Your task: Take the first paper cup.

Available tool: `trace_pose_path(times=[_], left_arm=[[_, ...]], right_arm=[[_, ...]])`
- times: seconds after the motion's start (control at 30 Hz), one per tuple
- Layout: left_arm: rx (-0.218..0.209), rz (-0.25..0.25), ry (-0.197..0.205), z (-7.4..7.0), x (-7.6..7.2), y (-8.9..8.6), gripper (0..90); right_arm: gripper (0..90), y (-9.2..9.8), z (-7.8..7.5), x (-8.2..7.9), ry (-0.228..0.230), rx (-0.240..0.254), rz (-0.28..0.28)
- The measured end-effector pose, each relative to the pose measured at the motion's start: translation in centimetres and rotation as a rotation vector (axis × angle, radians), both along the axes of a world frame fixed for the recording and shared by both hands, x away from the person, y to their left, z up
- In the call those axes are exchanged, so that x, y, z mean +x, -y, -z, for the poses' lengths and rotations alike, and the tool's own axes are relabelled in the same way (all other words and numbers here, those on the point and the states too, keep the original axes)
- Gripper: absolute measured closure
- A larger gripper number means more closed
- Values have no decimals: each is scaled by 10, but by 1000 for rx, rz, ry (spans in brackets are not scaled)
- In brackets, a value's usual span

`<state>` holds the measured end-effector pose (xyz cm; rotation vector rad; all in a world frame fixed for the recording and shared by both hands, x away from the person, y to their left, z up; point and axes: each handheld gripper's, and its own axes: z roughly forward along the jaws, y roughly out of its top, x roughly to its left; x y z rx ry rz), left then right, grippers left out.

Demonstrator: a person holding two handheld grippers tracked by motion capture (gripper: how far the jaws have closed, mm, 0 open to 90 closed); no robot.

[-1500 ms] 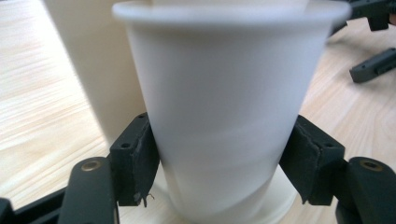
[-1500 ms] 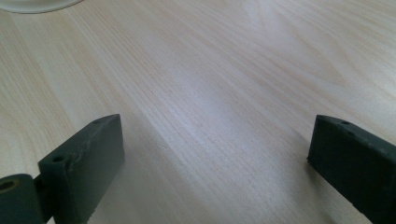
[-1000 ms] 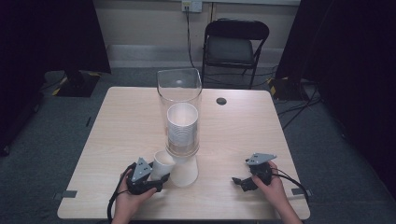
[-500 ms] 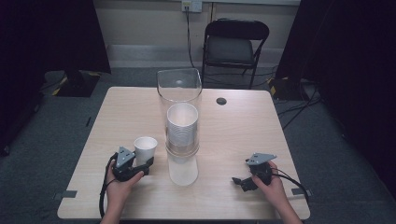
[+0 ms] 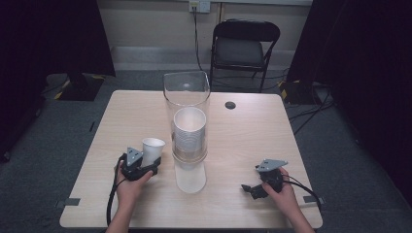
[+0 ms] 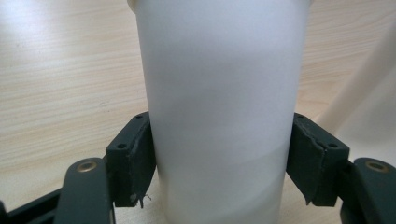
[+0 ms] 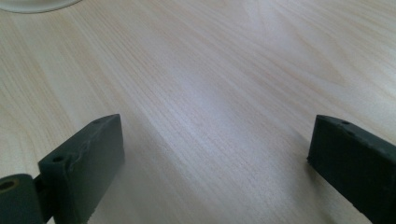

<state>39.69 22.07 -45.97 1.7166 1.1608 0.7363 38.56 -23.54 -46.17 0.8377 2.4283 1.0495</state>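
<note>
Left gripper view, fingers (image 6: 133, 158) clamp white cup (image 6: 219, 107), high view, right gripper (image 5: 253, 189) wide

Right gripper (image 7: 215, 154): two black jaws rise from the lower left and lower right of the frame, set wide apart, nothing between them. Light wood-grain tabletop (image 7: 224, 70) spans the frame. Curved white edge (image 7: 32, 4) at upper left; object unidentifiable.
</note>
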Motion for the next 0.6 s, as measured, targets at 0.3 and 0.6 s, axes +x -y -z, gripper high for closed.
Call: trace_pose_path(times=[0.3, 0.6], left_arm=[[28, 67, 5, 1, 0, 6, 323], [-45, 135, 73, -13, -19, -5, 323]], right_arm=[[31, 0, 0, 0, 0, 0, 0], [31, 0, 0, 0, 0, 0, 1]])
